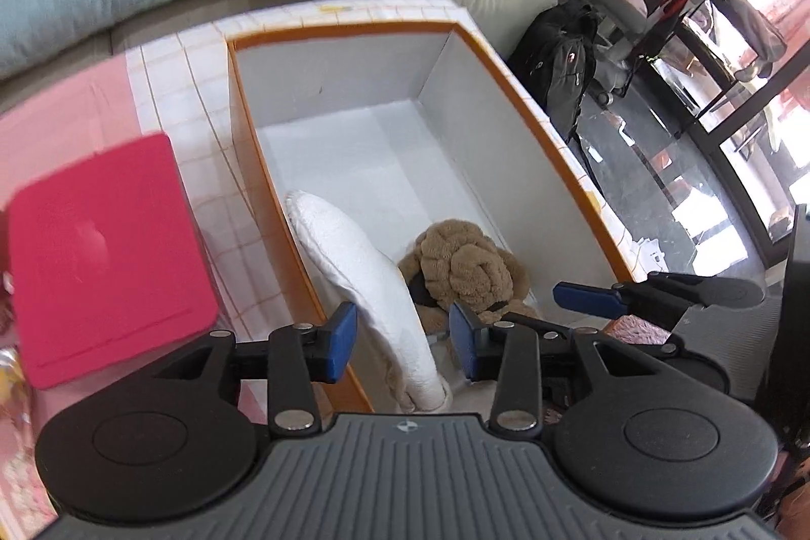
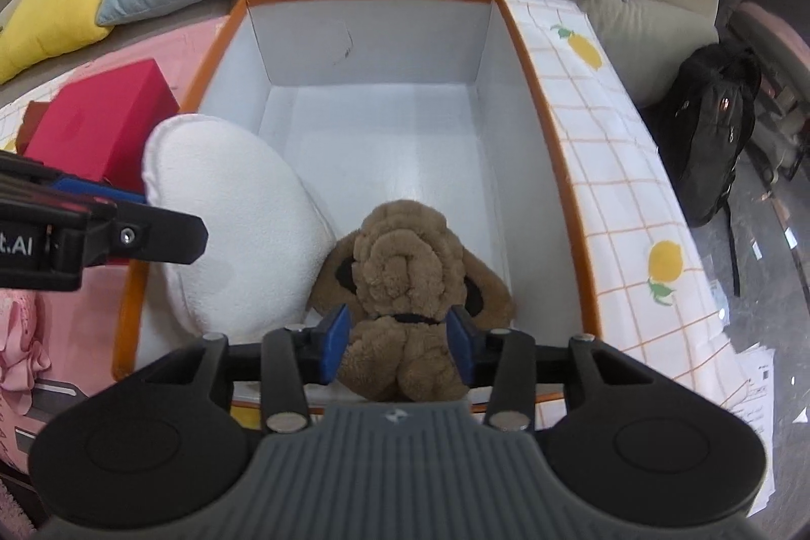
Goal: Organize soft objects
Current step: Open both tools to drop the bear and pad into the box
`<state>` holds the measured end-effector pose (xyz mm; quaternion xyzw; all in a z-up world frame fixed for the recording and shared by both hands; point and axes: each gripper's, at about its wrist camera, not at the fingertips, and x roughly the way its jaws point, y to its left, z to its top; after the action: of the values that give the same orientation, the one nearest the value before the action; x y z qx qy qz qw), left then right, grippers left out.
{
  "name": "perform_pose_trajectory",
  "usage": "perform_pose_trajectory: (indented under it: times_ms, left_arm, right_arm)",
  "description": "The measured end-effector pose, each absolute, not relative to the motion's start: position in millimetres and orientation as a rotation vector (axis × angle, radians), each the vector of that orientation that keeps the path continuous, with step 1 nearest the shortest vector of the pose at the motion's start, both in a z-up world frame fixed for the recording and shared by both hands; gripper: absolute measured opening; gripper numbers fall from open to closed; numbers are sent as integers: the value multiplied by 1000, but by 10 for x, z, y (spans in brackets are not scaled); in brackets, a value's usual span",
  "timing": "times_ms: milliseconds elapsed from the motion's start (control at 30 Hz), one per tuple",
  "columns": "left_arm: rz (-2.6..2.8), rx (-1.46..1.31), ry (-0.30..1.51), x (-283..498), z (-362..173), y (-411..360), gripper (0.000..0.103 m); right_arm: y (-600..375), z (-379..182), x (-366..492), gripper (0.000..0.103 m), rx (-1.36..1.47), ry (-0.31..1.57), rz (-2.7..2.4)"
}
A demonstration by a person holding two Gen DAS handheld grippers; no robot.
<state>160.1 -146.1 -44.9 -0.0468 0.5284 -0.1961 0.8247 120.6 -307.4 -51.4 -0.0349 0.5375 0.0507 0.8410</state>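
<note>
Left wrist view: left gripper (image 1: 402, 340), jaws parted around the white cushion (image 1: 364, 282) inside the orange-rimmed box (image 1: 526, 110); right wrist view: right gripper (image 2: 397, 345), jaws loosely flanking the plush dog (image 2: 405, 282) beside that cushion.

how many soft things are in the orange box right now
2: a white cushion leaning on the box's left wall, and a brown plush dog beside it at the near end. Nothing else shows inside.

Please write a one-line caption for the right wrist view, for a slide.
Right gripper fingers flank a brown plush dog beside a white cushion in the orange-rimmed box.
</note>
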Motion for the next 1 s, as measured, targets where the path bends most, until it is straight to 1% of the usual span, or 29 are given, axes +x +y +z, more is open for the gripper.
perform_pose_trajectory:
  times_ms: [33, 100, 300, 500, 567, 600, 800, 1000]
  left_arm:
    - [-421, -89, 1110, 1586, -402, -1455, 46]
    - [-424, -77, 1083, 1545, -315, -1420, 46]
    - [-416, -90, 998, 1417, -55, -1263, 46]
    - [-367, 10, 889, 1156, 147, -1128, 46]
    - [-352, 28, 858, 1038, 186, -1066, 46]
    - [-346, 34, 846, 985, 199, -1028, 46]
    - [-299, 26, 790, 640, 175, -774, 46]
    - [-203, -28, 815, 362, -28, -396, 46]
  right_arm:
    - [-3067, -470, 1195, 52, -72, 1129, 111]
    - [-3042, -364, 1150, 60, -71, 1107, 117]
    - [-2990, -106, 1066, 60, -49, 1067, 153]
    - [-2877, 94, 949, 61, -2, 1028, 170]
    - [-2802, 149, 890, 64, 12, 1011, 178]
    - [-2754, 170, 856, 67, 20, 1004, 183]
    - [-2417, 193, 700, 68, 62, 978, 254]
    - [-2008, 68, 610, 68, 64, 1007, 341]
